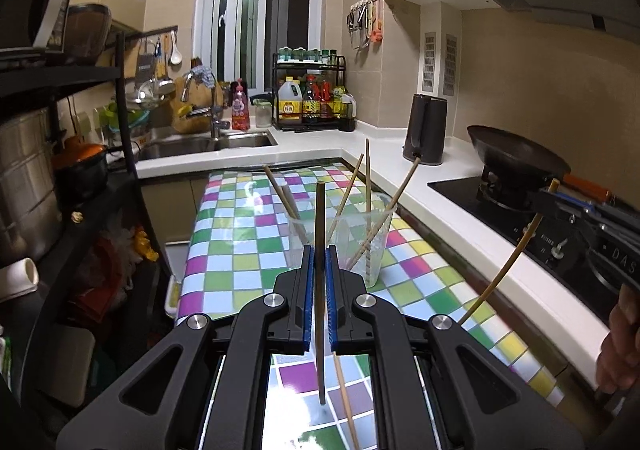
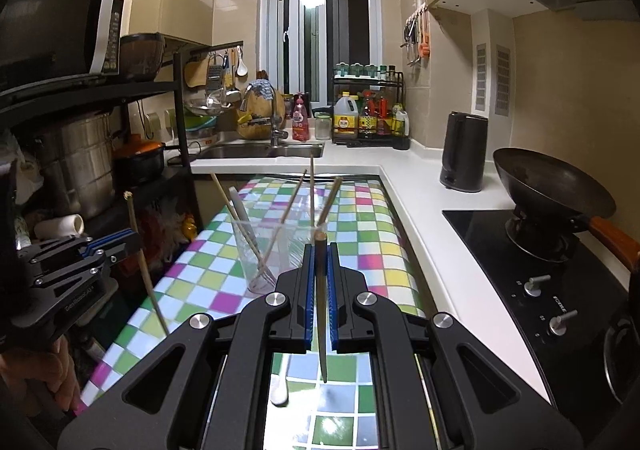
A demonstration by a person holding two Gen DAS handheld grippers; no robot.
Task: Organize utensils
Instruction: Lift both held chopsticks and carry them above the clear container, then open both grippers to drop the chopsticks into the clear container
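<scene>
A clear plastic cup (image 1: 352, 238) (image 2: 276, 254) stands on the checkered table and holds several chopsticks. My left gripper (image 1: 320, 254) is shut on a brown chopstick (image 1: 320, 290), held upright just in front of the cup. My right gripper (image 2: 320, 254) is shut on another chopstick (image 2: 321, 310), also upright, close to the cup's right rim. Each gripper shows in the other's view with its chopstick: the right gripper (image 1: 548, 198) and the left gripper (image 2: 116, 242). A loose chopstick (image 1: 346, 402) lies on the table under my left gripper. A white spoon (image 2: 279, 390) lies under my right gripper.
The checkered table (image 1: 240, 250) runs toward a white counter (image 1: 320, 146) with a sink (image 1: 208, 144). A dark kettle (image 2: 464, 152) and a wok (image 2: 552, 190) on the stove stand to the right. A black shelf rack (image 2: 92, 154) with pots stands on the left.
</scene>
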